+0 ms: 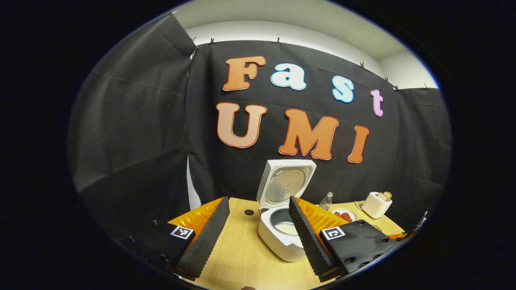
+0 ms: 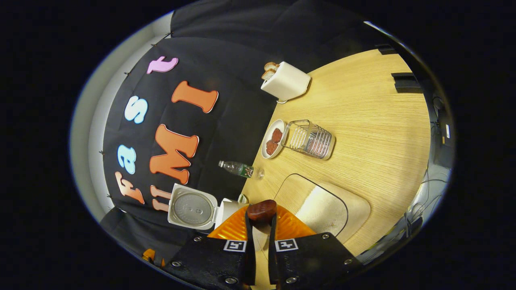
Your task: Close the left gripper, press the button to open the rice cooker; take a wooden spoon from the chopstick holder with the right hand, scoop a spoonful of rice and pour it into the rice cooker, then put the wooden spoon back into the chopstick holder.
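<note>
Now we are holding the left gripper with its jaws wide apart and with nothing between them, above the wooden table. Beyond its fingers the rice cooker is standing with its lid already raised, so we judge the button step as done.

In the right gripper view the right gripper is showing its jaws nearly together, and they are pinching the handle of the wooden spoon, whose dark end is pointing out past the fingertips. We cannot tell whether any rice is lying on the spoon. Just beyond the spoon the tray of rice is lying on the table, so we are probably at the scooping step. The next move is calling for a tilt of the spoon into the pale heap, then a level carry to the open pot.

Counting now: we are seeing one rice cooker, one spoon, one tray, one wire chopstick holder standing empty, one plate with two brown pieces, one plastic bottle, and one toaster with bread.
</note>
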`<state>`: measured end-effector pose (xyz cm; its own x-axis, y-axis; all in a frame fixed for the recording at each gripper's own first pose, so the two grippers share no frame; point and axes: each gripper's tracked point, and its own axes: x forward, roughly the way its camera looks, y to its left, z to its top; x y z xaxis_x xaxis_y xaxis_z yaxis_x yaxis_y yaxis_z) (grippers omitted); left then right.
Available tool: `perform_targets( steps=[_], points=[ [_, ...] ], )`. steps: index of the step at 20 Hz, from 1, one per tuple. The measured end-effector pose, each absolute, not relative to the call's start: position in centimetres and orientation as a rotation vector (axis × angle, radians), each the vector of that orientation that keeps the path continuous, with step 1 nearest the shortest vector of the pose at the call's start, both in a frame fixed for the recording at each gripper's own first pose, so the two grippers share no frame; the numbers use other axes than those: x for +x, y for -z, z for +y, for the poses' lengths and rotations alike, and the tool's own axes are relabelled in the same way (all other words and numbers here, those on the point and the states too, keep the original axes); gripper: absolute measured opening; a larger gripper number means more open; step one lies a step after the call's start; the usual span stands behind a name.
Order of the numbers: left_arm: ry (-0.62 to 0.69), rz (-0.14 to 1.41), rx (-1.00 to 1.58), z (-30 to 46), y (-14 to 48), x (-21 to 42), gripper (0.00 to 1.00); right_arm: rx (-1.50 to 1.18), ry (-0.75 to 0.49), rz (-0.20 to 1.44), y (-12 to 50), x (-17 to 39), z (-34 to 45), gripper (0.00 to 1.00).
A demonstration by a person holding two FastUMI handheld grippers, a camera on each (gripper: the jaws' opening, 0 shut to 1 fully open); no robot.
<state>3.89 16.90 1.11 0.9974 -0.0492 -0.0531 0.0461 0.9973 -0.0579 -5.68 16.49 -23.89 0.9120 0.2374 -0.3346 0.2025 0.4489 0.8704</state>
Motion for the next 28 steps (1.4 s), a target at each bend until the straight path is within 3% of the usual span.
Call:
perform_targets(
  steps=[17, 28],
  points=[
    [0.007, 0.019, -0.066, 18.2, -2.5, 3.2, 1.00, 1.291, -0.055, 0.388, 20.2, -3.1, 16.7, 0.12],
    [-0.013, 0.017, -0.064, 18.6, -2.4, 3.3, 1.00, 1.400, -0.158, 0.385, 15.5, -0.2, 21.0, 0.11]
  ],
)
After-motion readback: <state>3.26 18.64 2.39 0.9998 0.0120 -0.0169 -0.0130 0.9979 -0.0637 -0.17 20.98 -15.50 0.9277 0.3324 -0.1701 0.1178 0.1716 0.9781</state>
